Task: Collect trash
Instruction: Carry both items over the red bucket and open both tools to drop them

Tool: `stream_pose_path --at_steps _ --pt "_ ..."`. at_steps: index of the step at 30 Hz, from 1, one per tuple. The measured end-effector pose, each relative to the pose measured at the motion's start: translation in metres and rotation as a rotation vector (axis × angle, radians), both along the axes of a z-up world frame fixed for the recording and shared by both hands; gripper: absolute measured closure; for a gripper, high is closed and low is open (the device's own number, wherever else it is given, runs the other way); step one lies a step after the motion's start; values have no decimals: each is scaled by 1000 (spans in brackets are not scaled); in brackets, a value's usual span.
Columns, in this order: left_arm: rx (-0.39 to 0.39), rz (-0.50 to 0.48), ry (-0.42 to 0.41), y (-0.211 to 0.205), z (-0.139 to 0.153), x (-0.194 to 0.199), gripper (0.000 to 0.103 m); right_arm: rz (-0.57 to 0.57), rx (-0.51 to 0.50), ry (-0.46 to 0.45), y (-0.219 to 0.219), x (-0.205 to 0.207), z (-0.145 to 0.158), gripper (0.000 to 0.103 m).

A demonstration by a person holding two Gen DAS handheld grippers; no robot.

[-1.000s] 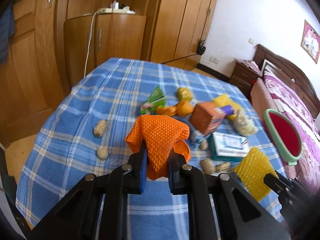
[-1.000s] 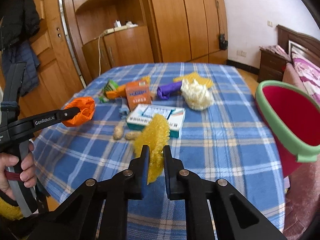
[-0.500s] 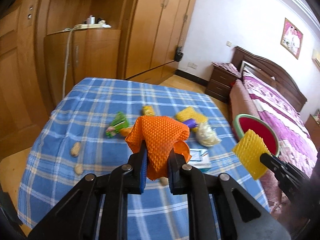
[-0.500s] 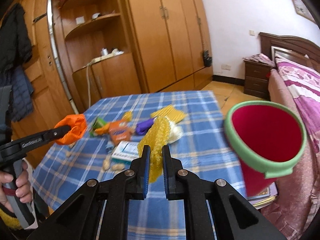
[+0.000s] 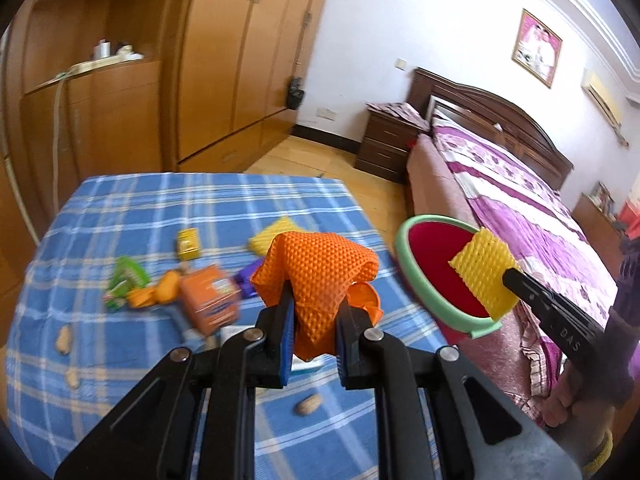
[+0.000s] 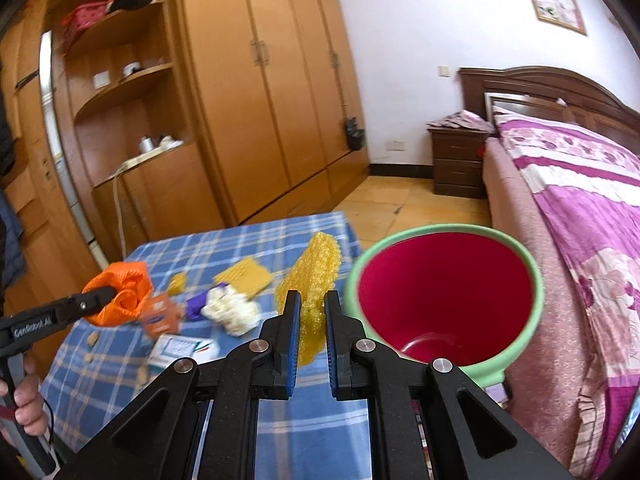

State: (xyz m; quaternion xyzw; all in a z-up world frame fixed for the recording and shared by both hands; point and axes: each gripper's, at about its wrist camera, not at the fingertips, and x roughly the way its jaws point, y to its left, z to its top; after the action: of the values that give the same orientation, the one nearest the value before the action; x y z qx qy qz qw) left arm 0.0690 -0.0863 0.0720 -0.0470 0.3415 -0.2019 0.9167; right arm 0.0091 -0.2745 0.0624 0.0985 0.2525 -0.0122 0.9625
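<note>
The left claw (image 5: 312, 320) is clenched on a crumpled piece of orange foam netting (image 5: 316, 276), held up above a desk covered in a blue plaid cloth (image 5: 140, 208). The right claw (image 6: 310, 320) is clenched on a piece of yellow foam netting (image 6: 312, 276), which stands upright between its jaws. In the left wrist view that yellow piece hangs in front of the mouth of a red bin with a pale green rim (image 5: 404, 264); in the right wrist view it sits just beside the bin's left rim. The bin stands off the right edge of the desk, between the desk and a bed with a pink and purple cover (image 6: 580, 200).

More trash lies on the cloth: an orange carton (image 5: 210, 300), a green wrapper (image 5: 126, 280), a small yellow box (image 5: 188, 242), a flat yellow foam pad (image 6: 244, 276), a purple wrapper (image 6: 196, 304), a white crumpled wad (image 6: 232, 312), a white and teal box (image 6: 180, 350), and scattered peanuts (image 5: 308, 404). Wooden wardrobes (image 6: 260, 100) line the wall behind the desk.
</note>
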Motion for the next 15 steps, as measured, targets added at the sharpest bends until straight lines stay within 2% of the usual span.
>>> stream_pose_path --at_steps 7,15 --pt "30 -94 18 -56 -8 17 87 -87 24 21 -41 8 -6 91" --pt "83 -196 60 -122 -29 39 87 -162 64 69 -81 18 -26 91"
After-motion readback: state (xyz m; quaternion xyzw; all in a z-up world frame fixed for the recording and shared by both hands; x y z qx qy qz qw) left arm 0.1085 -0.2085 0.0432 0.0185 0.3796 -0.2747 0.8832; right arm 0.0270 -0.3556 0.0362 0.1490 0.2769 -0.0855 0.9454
